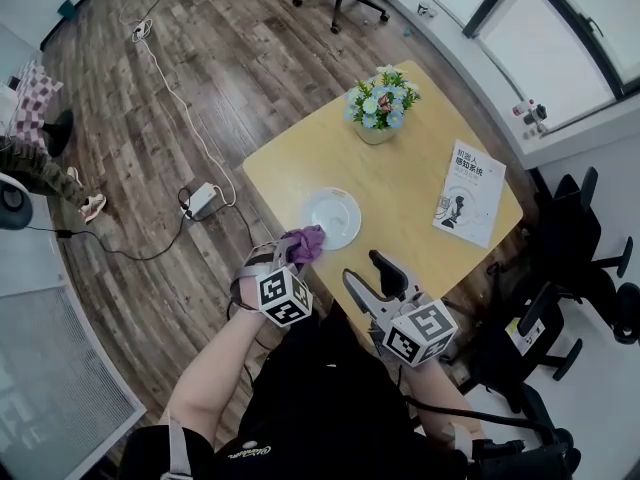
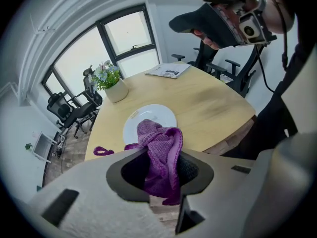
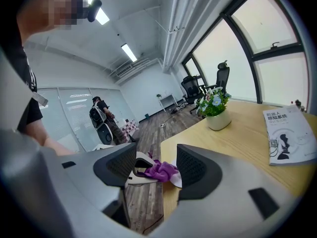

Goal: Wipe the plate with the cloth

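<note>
1 white plate (image 1: pixel 331 217) is sitting on the wooden table (image 1: pixel 420 183), and the table's edge is running just beside the plate's near rim. The purple cloth (image 1: pixel 305 244) is hanging over that near rim, bunched into a lump. Whether it is actually pressing on the plate, I cannot tell from here.

The left gripper (image 1: pixel 290 255) is clamping the cloth, its 2 jaws closed on the middle of the wad. A loose tail is dangling below them and a thin strand is trailing out to the side.

The right gripper (image 1: pixel 372 280) is hovering off the plate's near side, toward the person. Its jaws are standing wide apart with nothing between them, so nothing is bracing the plate.

That is looking like the main risk. A wiping stroke pulled back toward the person could be dragging the loose plate to the edge just beside it and onto the floor.

A second worry: the wad is sticking only a little past the jaw tips. Pressing down too steeply could be putting hard jaw on the plate instead of cloth.

A third: the bunched grip could be letting fabric slide out under friction.

The flower pot (image 1: pixel 380 103) and the booklet (image 1: pixel 470 193) are sitting well apart from the plate on its far side, so neither is looking like an obstacle.
</note>
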The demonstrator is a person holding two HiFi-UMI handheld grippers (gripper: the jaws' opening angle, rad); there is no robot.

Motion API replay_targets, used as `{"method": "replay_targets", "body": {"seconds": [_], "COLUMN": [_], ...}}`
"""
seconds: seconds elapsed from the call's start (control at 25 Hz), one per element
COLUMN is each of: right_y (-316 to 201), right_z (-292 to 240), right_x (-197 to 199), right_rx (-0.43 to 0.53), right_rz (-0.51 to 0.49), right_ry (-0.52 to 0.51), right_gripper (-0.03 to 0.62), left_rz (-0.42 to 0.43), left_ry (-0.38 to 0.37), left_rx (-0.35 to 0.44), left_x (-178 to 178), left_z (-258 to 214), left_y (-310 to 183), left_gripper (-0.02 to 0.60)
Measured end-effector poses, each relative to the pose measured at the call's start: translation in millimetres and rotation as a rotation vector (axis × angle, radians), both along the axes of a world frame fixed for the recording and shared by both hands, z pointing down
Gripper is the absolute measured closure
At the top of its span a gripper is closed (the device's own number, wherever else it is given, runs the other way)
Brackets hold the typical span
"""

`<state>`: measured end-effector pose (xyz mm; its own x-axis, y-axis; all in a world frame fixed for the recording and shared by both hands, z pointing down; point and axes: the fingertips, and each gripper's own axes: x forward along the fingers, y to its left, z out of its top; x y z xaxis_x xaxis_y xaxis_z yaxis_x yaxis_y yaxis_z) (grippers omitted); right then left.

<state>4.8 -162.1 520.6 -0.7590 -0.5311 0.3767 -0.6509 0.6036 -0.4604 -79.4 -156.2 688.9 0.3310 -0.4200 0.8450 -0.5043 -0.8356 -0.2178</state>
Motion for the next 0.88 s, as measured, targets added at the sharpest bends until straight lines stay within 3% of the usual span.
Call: {"method": "replay_targets", "body": {"seconds": [0.24,0.6,0.88], "right_y": [-3,1,-2], "right_z": [-2,-1,0], "right_x": [5,7,15], "right_rx": [0.006,0.008,0.01], "right_rz": [0.006,0.009,0.026], "right_ry": [-0.004,0.011,0.02], "right_gripper": [0.341,0.341,0.341], "left_rz": [0.004,0.045,0.078], "left_ry": [0.029,-0.075,-0.069], "left_rx": [-0.016,0.073,0.027], "left_x": [6,-14,2], "left_z": [-7,-15,1], "left_y": [7,-102,-89], "left_gripper": [0.463,0.463,0.463]}}
